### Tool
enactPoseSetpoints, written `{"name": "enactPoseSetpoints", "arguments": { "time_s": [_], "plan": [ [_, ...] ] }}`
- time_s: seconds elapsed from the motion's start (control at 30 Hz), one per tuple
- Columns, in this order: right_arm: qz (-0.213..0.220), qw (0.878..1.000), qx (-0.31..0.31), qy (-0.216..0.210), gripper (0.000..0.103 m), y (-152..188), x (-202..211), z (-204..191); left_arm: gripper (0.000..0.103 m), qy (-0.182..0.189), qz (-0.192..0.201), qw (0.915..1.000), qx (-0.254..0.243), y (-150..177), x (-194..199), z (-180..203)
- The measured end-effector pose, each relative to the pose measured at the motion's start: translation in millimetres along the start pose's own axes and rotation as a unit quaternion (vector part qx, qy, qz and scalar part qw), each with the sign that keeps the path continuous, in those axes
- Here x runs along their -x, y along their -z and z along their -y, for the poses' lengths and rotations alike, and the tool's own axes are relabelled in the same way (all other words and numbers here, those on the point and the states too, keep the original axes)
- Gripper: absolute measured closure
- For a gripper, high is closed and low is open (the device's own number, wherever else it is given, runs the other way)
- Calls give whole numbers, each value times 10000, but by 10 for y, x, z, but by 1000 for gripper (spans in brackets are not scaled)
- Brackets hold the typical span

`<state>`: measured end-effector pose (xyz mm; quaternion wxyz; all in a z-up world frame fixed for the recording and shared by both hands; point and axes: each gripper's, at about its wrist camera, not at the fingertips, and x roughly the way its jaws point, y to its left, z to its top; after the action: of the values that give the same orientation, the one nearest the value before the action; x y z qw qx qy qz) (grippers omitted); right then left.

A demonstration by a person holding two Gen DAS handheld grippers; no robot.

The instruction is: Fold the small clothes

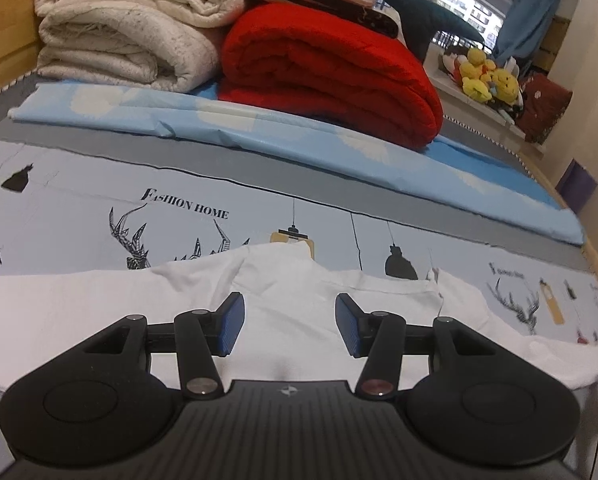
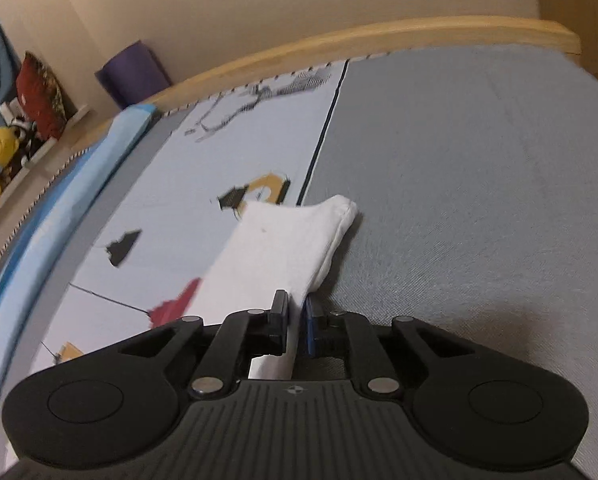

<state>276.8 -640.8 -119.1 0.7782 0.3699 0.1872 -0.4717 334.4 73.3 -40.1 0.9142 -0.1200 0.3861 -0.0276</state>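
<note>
A small white garment (image 1: 291, 300) lies spread on the printed bed sheet (image 1: 79, 208), its collar toward the far side. My left gripper (image 1: 289, 322) is open just above the middle of the garment, its blue pads apart. In the right wrist view my right gripper (image 2: 298, 318) is shut on a white part of the garment (image 2: 283, 244), which sticks out forward from between the fingers, lifted over the sheet (image 2: 203, 184).
A folded red blanket (image 1: 331, 76) and white blankets (image 1: 131, 28) are stacked at the far side on a blue folded sheet (image 1: 259, 128). Yellow plush toys (image 1: 487, 76) sit on a sill. A wooden bed rail (image 2: 339, 48) and purple mat (image 2: 135, 72) lie beyond.
</note>
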Motion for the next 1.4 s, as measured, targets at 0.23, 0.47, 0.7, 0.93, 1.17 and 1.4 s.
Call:
{"name": "enactPoseSetpoints", "arguments": {
  "time_s": [0.23, 0.47, 0.7, 0.93, 1.17, 1.4],
  "plan": [
    [-232, 9835, 1136, -1387, 83, 167, 928, -459, 47, -46, 106, 9997, -192, 58, 253, -148],
    [-1043, 9190, 2841, -2528, 73, 775, 2221, -524, 50, -183, 169, 9990, -373, 444, 753, -339],
    [-1918, 8615, 4038, -2407, 72, 1531, 2975, 48, 51, -194, -51, 9991, -383, 1153, 1428, -515],
    [-1918, 8536, 4286, -2258, 72, 1772, 3399, 571, 51, -294, -522, 9982, -65, 1984, 1784, -698],
    [-2150, 8487, 4413, -1966, 70, 1982, 3237, 922, 51, -370, -1317, 9902, 294, 2469, 1645, -942],
    [-2813, 8380, 4482, -1331, 70, 2225, 2873, 1151, 53, -636, -1944, 9787, 180, 2682, 1493, -1086]
  ]
}}
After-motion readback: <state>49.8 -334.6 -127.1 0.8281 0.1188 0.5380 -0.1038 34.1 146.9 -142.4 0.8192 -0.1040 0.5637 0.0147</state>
